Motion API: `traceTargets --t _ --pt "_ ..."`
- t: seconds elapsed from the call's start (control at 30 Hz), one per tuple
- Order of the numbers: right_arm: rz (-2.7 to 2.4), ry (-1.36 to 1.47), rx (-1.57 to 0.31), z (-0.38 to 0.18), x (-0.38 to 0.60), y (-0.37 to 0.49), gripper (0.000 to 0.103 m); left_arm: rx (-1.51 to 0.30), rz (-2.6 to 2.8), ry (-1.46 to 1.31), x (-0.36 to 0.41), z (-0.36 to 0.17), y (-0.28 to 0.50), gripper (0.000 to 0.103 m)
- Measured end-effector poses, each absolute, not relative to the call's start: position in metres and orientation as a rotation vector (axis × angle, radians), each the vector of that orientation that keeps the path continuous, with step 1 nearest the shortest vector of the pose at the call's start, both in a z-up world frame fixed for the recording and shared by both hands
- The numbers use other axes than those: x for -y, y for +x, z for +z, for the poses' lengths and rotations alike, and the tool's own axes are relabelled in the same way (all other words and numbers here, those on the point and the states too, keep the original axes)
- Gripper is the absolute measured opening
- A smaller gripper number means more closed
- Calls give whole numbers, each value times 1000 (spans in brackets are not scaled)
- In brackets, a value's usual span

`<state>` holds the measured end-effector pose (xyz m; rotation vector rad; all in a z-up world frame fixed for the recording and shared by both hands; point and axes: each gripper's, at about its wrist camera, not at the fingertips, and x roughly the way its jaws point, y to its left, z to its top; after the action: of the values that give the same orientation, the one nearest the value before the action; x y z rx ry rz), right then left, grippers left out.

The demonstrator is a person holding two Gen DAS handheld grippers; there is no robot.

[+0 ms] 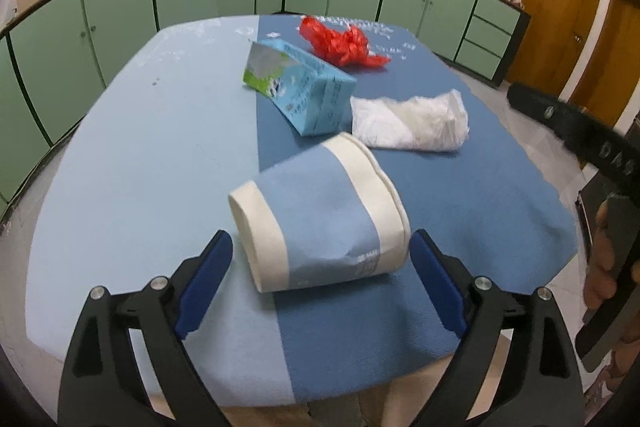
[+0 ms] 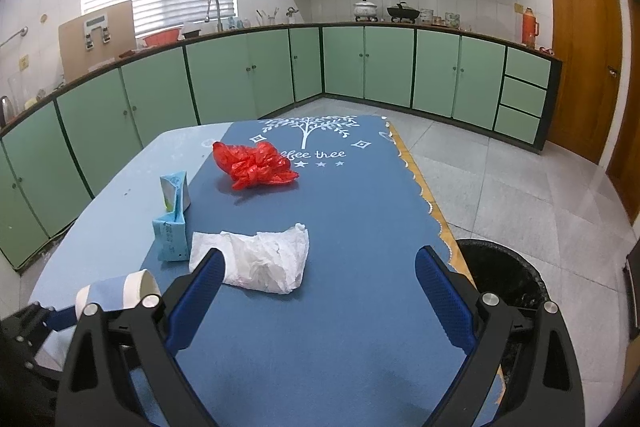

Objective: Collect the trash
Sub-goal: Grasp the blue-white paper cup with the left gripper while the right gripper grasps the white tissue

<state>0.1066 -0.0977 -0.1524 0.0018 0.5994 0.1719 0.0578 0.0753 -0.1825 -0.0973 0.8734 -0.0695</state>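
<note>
A blue-and-white paper cup (image 1: 320,215) lies on its side on the blue table (image 1: 140,155). It sits between the two fingers of my left gripper (image 1: 320,245), which is open, and the pads do not press on it. Behind the cup are a flattened blue carton (image 1: 304,87), a crumpled white wrapper (image 1: 412,123) and a red plastic bag (image 1: 340,43). My right gripper (image 2: 322,259) hovers open over the table with nothing in it. The white wrapper (image 2: 264,259) lies just past its left finger. The cup (image 2: 116,291) shows at the lower left.
A black bin (image 2: 504,279) stands on the tiled floor by the table's right edge. Green cabinets (image 2: 248,71) run along the walls behind. A hand on the right gripper's black body (image 1: 608,163) fills the right edge of the left wrist view.
</note>
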Motion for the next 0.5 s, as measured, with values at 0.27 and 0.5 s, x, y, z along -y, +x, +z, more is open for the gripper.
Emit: traceTargets --t 0.27,0.5 --pt "174 -3 -606 -155 96 108 94 -864 16 -149 -89 -185 70 82" --pt "175 -2 -613 -157 96 110 94 -783 51 -157 -95 -167 69 80"
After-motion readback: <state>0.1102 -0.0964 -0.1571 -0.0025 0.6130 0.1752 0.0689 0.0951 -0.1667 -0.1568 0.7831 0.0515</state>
